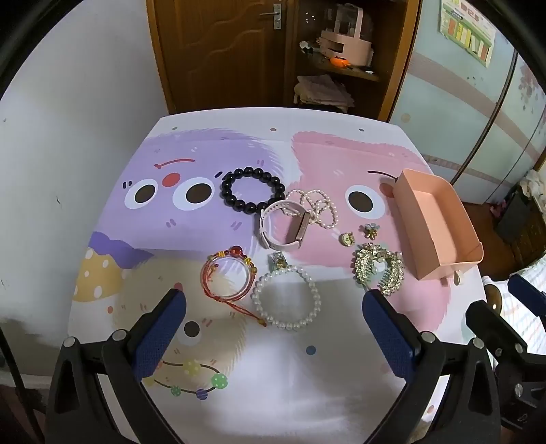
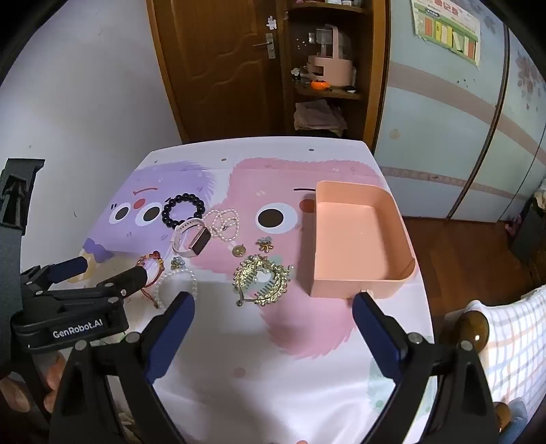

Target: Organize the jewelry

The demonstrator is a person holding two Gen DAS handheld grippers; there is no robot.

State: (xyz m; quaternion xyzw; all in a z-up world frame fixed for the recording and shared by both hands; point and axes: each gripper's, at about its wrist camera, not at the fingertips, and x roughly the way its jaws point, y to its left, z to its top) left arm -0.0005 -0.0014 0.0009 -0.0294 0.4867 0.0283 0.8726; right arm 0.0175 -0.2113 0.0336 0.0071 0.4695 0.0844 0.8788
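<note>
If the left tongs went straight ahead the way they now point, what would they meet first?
Probably the white pearl bracelet, lying centred just ahead of the open left tongs; depth is hard to judge, so they might touch the table cover short of it.

Wall [image 1: 85, 85]: white, left, scuffed | Door [image 1: 221, 51]: brown wood, metal handle; behind table | Shelf [image 1: 338, 54]: open, wood; pink caddy [image 1: 348, 37] above, folded cloth [image 1: 324, 90] below | Wardrobe [image 1: 460, 112]: pale blue, pink band; chart [image 1: 467, 30] stuck on | Floor [image 2: 460, 246]: wood, right | Table [image 2: 307, 375]: cartoon-print cloth
</note>
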